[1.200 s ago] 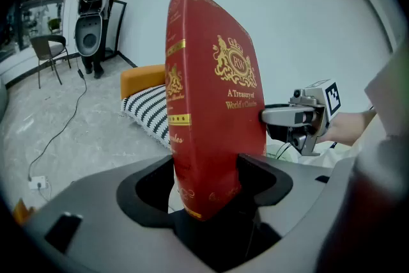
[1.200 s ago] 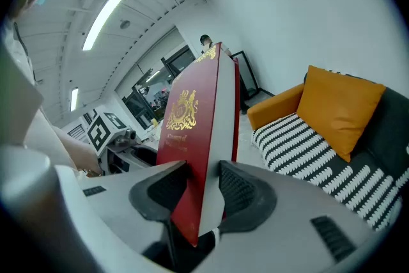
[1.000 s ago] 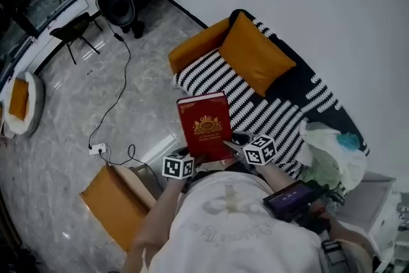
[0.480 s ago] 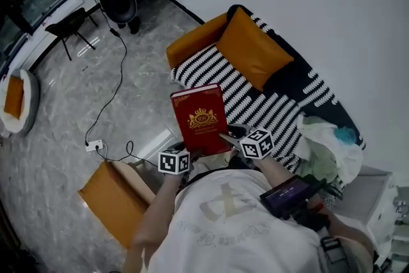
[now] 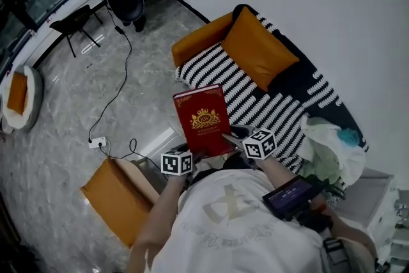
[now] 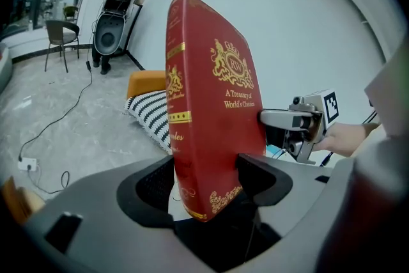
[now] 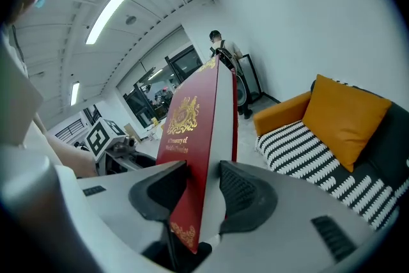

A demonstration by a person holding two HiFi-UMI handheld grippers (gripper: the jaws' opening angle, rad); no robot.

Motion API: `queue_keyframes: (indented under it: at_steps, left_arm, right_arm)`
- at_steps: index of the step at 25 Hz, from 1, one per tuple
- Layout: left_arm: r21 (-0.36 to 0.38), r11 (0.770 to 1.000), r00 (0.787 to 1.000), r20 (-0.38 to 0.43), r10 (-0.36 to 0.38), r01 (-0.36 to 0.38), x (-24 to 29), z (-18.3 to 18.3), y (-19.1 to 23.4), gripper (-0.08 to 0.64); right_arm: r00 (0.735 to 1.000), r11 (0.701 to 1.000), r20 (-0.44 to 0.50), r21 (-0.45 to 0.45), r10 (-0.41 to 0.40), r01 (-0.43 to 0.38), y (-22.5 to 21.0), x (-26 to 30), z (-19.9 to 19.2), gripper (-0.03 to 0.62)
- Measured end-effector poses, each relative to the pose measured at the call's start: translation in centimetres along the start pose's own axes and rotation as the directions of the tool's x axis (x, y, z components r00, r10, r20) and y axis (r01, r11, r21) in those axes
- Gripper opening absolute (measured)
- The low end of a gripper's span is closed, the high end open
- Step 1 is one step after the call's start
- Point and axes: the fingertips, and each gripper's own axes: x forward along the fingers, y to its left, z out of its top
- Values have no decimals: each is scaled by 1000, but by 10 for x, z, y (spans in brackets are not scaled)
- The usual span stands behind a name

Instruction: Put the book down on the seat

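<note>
A thick red book [image 5: 204, 121] with a gold crest is held in the air, in front of the sofa. My left gripper [image 5: 189, 155] is shut on its near left corner, and the spine side of the book [image 6: 204, 99] stands between its jaws. My right gripper [image 5: 235, 136] is shut on the near right edge, where the book [image 7: 198, 137] shows edge-on. The seat [image 5: 255, 99] has a black-and-white striped cover and lies just beyond the book; the same seat [image 7: 319, 163] shows at lower right in the right gripper view.
An orange cushion [image 5: 257, 51] leans on the sofa back. A heap of pale cloth [image 5: 329, 150] fills the sofa's right end. A cable and power strip [image 5: 98, 142] lie on the marble floor. An orange pad [image 5: 115, 201] sits by the person's left side.
The book and both grippers have lifted a little and shifted towards the sofa. Both grips on the book are unchanged.
</note>
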Motion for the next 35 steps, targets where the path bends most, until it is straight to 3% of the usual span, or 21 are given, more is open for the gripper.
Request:
queue_keyframes:
  at_steps: [9, 21, 35]
  left_arm:
    - [-20, 1000, 999, -38, 3, -4, 14, -3, -7, 322]
    - [-37, 996, 993, -99, 71, -75, 47, 44, -6, 314]
    - [-118, 981, 984, -115, 138, -151, 73, 79, -12, 316]
  right_arm:
    - [1000, 999, -14, 44, 13, -12, -16, -5, -8, 170]
    - [995, 992, 0, 88, 95, -95, -71, 5, 19, 169]
    - [979, 975, -2, 93, 203, -202, -115, 12, 47, 166]
